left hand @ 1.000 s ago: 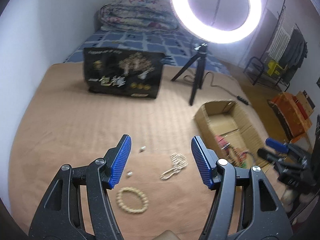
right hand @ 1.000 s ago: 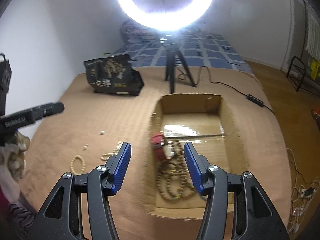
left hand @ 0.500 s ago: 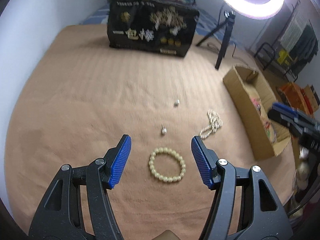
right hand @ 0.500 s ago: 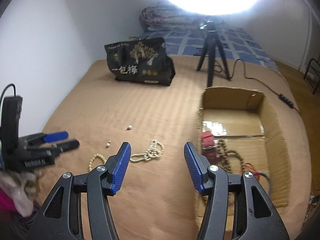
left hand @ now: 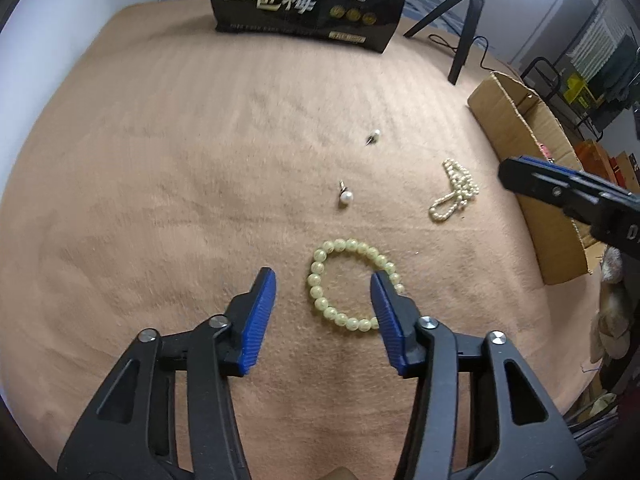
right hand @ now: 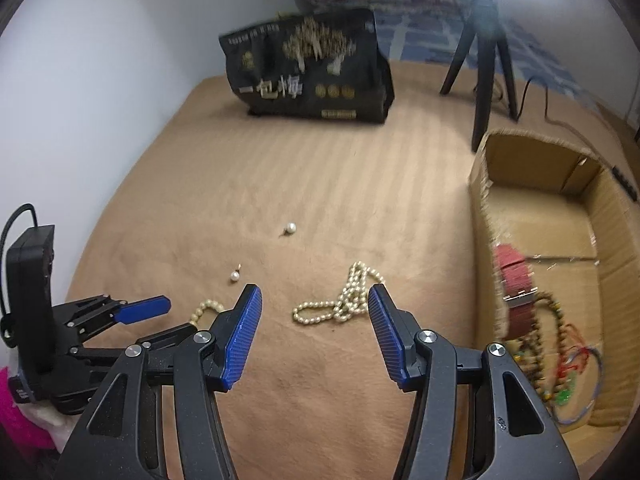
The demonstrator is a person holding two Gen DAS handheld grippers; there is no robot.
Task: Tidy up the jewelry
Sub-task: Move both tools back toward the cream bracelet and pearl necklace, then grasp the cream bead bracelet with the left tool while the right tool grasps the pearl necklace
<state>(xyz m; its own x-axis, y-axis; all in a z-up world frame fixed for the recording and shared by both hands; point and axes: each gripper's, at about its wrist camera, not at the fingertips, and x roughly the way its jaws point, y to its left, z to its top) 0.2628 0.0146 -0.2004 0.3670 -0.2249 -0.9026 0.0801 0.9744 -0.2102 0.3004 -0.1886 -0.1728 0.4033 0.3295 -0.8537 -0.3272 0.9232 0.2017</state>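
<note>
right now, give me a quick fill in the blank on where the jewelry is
1. The left gripper hangs open over the pale ____ bracelet.
2. The pearl necklace lies in front of the open ____ gripper.
3. ____ loose pearl earrings lie on the blanket.
4. The cardboard box already holds ____.

Missing: bead; right; two; jewelry

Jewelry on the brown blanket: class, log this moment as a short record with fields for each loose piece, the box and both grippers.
Bead bracelet: flat, left gripper open around its near side
Pearl strand: bunched, ahead of open right gripper
Pearl earrings: two, near and far, apart
Cardboard box: open, beads and cords inside
</note>
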